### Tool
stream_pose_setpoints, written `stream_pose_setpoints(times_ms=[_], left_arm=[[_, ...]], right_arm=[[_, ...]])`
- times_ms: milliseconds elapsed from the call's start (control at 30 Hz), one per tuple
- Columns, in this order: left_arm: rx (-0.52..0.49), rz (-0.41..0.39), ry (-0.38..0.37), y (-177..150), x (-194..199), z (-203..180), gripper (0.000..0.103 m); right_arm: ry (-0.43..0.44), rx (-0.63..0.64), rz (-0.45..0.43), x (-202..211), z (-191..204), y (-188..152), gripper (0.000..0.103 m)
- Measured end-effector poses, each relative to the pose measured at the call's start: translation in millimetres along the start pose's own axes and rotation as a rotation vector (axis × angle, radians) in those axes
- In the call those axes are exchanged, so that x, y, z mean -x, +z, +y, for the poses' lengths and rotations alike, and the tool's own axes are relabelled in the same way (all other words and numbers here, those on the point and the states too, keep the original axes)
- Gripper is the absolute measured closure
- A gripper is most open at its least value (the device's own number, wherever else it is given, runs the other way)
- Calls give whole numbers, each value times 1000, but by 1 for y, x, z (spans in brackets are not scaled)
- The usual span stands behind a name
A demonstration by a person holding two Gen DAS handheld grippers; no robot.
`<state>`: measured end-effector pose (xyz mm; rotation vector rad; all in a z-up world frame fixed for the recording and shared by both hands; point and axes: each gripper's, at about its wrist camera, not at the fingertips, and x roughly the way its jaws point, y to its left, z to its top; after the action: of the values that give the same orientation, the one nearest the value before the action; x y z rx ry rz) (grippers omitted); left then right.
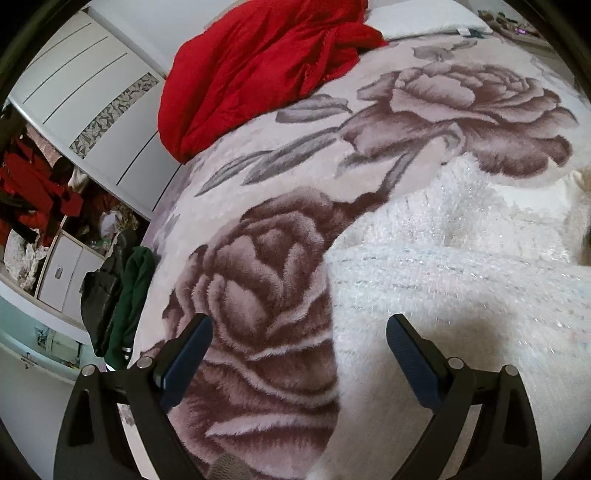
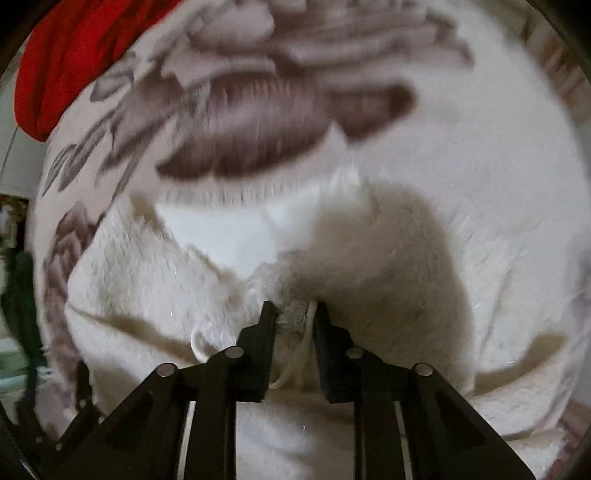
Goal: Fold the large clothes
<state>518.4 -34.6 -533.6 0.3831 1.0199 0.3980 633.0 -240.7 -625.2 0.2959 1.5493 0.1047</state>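
Red garment (image 1: 266,70) beyond splayed left fingers (image 1: 192,354); right fingers (image 2: 267,343) clamped on white fluffy garment (image 2: 424,258).

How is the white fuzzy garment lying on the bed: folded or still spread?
Partly folded: the white fuzzy garment has one flap doubled over, its edge pinched between the right gripper fingers. The left gripper hovers open.

A home bedroom, by the bed under a plush rose-printed blanket (image 1: 280,236); a white pillow (image 1: 424,18) at its head; a white sliding-door wardrobe (image 1: 85,85) alongside; open shelves crammed with clothes (image 1: 33,192) and small drawers (image 1: 66,273) beneath.
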Motion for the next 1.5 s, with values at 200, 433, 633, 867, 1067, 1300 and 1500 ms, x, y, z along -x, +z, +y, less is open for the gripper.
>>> stream_pose_setpoints(times_ms=[200,433,633,867,1067,1300,1500], left_arm=[[44,10,-109,-35,46,27,6],[-40,86,-205,-105,92,11,6],[-137,122,-130,-161,110,-17,6],[-114,172,84,-194,132,-38,6],[-27,207,211,-195,132,-56,6],[-81,215,246,-191,147,-95,6],[-137,157,103,-172,222,-157,6]], right_arm=[[66,-19,-83,108,-67,-82,45],[-171,-319,-28,135,-217,-273,42],[-193,-387,208,48,-283,-389,42],[-89,-171,-60,111,-270,-344,42],[-45,125,-110,66,-253,-226,44],[-77,148,-105,50,-268,-171,56],[-135,128,-76,118,-293,-228,38]])
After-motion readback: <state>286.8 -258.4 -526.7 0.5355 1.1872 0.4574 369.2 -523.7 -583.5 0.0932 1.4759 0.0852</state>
